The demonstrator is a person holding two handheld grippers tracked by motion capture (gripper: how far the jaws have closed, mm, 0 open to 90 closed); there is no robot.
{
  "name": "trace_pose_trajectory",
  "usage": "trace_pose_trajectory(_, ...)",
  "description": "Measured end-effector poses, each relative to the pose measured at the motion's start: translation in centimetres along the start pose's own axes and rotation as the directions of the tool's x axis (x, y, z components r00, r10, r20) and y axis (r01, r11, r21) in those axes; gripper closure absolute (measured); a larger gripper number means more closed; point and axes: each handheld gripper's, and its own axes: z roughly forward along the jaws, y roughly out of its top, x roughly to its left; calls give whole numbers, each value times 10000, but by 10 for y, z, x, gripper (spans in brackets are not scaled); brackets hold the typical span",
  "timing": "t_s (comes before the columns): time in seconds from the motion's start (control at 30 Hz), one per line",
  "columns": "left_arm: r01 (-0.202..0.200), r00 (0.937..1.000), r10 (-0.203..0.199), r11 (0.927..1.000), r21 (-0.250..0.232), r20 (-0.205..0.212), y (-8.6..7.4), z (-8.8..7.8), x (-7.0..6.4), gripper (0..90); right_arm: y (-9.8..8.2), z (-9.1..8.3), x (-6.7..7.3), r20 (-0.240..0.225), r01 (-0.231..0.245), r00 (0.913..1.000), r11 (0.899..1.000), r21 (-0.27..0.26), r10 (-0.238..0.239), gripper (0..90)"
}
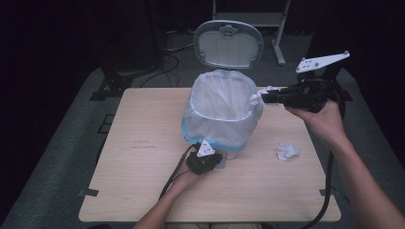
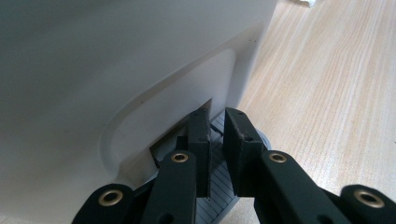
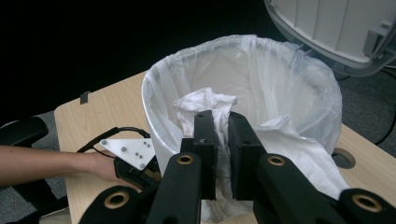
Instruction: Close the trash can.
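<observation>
one lined bin, two tissues, two grippers

high view: a single white pedal bin (image 1: 222,112) stands near the middle of the wooden table (image 1: 143,191), its lid (image 1: 228,44) swung up at 12 o'clock. a thin white bag (image 1: 210,98) lines it, folded over the rim, with a bluish band low on the outside. the right gripper (image 1: 265,97) reaches in from 3 o'clock, held by the right hand (image 1: 322,119), and pinches a crumpled white tissue (image 1: 256,99) at the bin's rim. a second crumpled tissue (image 1: 288,151) lies on the table at about 4 o'clock from the bin, well apart from it. the left gripper (image 1: 206,160) sits low at the bin's foot, 6 o'clock, in the left hand (image 1: 188,179).

left gripper view: the jaws stand nearly together, a narrow gap between them, over a grey ribbed pedal (image 2: 219,186) at the base of the bin's smooth white wall (image 2: 116,70). whether they grip it i cannot tell.

right gripper view: the jaws are pressed onto the tissue (image 3: 205,101), which rises crumpled above them over the open bag (image 3: 280,79). the lid (image 3: 336,28) sits at 1 o'clock; the left gripper (image 3: 133,163) lies at 8 o'clock.
</observation>
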Motion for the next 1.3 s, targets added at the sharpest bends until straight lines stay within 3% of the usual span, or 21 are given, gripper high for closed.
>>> trace_pose_trajectory(0.43, 91, 10000, -91, 10000, -9, 3, 0, 0, 1, 813, 22, 10, 1, -79, 153, 9999, 9999, -32, -154, 828)
trace_pose_trajectory(1.3, 127, 9999, -128, 9999, 61, 26, 0, -1, 2, 813, 47, 36, 1, -146, 400, 9991, 9989, 237, -396, 828)
